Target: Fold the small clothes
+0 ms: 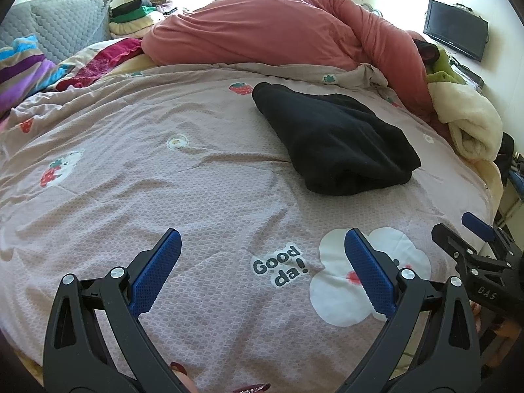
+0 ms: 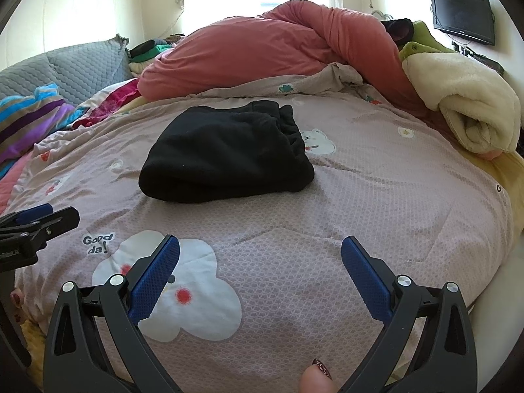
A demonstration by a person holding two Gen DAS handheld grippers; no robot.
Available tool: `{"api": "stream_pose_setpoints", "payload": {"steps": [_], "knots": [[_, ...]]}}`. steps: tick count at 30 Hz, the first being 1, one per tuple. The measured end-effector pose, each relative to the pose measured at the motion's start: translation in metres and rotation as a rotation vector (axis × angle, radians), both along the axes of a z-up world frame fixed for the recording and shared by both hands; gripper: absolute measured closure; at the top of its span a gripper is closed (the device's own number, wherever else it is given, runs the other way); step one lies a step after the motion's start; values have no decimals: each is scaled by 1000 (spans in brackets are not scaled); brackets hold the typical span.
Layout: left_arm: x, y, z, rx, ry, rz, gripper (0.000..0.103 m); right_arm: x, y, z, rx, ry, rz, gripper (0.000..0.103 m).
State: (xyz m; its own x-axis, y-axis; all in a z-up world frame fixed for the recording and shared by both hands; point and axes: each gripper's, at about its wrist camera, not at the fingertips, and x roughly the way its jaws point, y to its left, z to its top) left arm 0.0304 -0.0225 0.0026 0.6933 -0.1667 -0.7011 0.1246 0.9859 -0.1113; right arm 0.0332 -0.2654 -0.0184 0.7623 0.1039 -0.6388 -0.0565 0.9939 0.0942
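A black fleece garment [image 1: 334, 140] lies folded in a thick bundle on the pink patterned bedspread [image 1: 163, 170]. It also shows in the right wrist view [image 2: 226, 154], with its gathered waistband at the far right end. My left gripper [image 1: 262, 245] is open and empty, low over the bedspread, well short of the garment. My right gripper [image 2: 260, 252] is open and empty, also short of the garment. The right gripper shows at the right edge of the left wrist view [image 1: 475, 245], and the left gripper at the left edge of the right wrist view [image 2: 36, 226].
A bulky salmon duvet [image 1: 262, 29] is heaped behind the garment. A cream fleece blanket [image 2: 465, 98] is rolled at the right edge of the bed. Striped bedding [image 1: 23, 68] and a grey quilted cushion [image 1: 62, 26] lie at the left. A TV [image 2: 463, 13] hangs on the right wall.
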Motion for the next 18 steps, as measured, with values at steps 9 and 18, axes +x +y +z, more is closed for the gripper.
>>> {"api": "stream_pose_setpoints", "payload": {"steps": [9,18], "knots": [[2,1,-3,7,17,16,9,-1,-10,-5,7,32,-64,5],[29,88,0,-120,83,197,9,-23,-146,-14,-30,91,-554,5]]}}
